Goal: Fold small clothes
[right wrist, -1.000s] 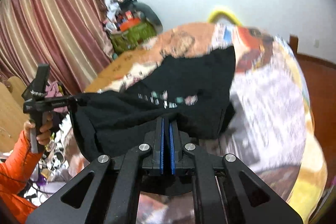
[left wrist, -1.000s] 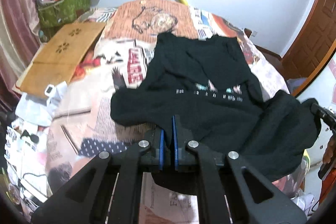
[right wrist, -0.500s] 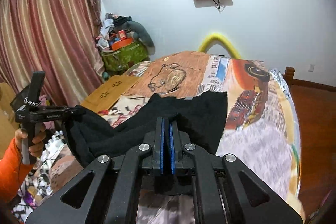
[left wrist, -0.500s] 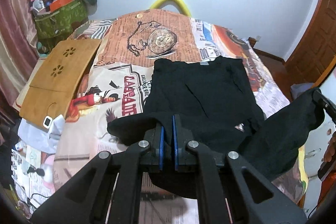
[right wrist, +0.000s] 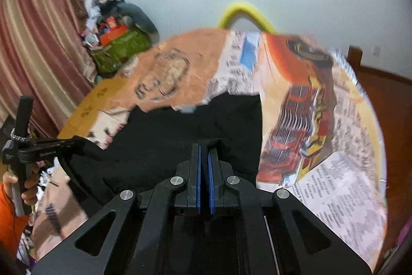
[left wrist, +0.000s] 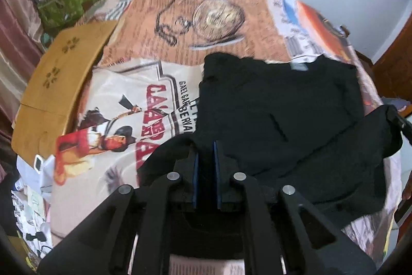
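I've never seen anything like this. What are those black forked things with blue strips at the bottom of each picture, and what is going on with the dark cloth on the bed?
There is no robot here. A person holds a hand tool in each hand, each with two fingers and a small wide-angle camera looking along them. One picture comes from the left gripper, the other from the right gripper; the blue strips are their pads. The hand holding the left tool shows in the right view. On the bed's printed bedspread lies a black shirt, being folded. Each tool has its near hem between its pads: the right one is clamped shut on the cloth, the left one's jaws are opening, the cloth between them. A wooden board lies at the bedspread's left edge.
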Available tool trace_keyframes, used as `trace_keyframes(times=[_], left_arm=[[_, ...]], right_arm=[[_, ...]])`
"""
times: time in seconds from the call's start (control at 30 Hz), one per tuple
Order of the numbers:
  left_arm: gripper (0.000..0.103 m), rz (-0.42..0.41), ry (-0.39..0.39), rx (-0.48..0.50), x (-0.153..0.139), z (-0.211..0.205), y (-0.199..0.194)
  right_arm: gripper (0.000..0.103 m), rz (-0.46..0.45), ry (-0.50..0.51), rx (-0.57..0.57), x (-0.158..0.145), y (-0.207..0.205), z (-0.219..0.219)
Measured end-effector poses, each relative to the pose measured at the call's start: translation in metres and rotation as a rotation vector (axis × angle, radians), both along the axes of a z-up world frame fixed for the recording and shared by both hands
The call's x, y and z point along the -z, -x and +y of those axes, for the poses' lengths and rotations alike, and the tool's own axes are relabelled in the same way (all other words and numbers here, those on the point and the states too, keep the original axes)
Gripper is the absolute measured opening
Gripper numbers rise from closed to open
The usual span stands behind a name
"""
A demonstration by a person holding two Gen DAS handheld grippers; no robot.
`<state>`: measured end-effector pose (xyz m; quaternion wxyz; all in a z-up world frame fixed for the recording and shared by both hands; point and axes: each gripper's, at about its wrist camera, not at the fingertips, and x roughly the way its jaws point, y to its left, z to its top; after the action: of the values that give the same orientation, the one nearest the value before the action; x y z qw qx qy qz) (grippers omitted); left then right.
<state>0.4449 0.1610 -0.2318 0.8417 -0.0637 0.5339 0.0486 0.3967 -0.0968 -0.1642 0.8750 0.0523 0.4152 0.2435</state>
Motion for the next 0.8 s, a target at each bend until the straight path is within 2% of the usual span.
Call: trace_keyframes(times=[0.07, 0.17, 0.3, 0.47, 0.57, 0.67, 0.8], left_arm=[[0.031, 0.009, -0.015, -0.012, 0.012, 0.004, -0.008], [0.049, -0.016, -0.050, -0.016, 0.013, 0.011, -0.011], [0.054, -0.068, -0.074, -0.017, -0.003, 0.019, -0.004], [0.059, -0.115, -0.081, -0.033, -0.028, 0.030, 0.017], [0.061, -0.118, -0.087, -0.022, -0.034, 0.033, 0.032], [0.067, -0.122, -0.104, 0.002, -0.034, 0.032, 0.051], [0.070, -0.103, -0.144, 0.035, -0.022, 0.027, 0.066]], right_arm=[[0.005, 0.023, 0.028, -0.002, 0.015, -0.007, 0.002], [0.006, 0.041, 0.056, -0.016, 0.030, -0.010, 0.003], [0.012, 0.038, 0.039, 0.002, 0.026, -0.008, -0.006], [0.032, -0.008, 0.039, 0.008, 0.004, 0.006, -0.017], [0.040, -0.035, 0.055, -0.010, -0.007, 0.019, -0.021], [0.043, -0.038, 0.086, -0.034, -0.009, 0.035, -0.022], [0.045, -0.021, 0.129, -0.059, 0.001, 0.053, -0.023]])
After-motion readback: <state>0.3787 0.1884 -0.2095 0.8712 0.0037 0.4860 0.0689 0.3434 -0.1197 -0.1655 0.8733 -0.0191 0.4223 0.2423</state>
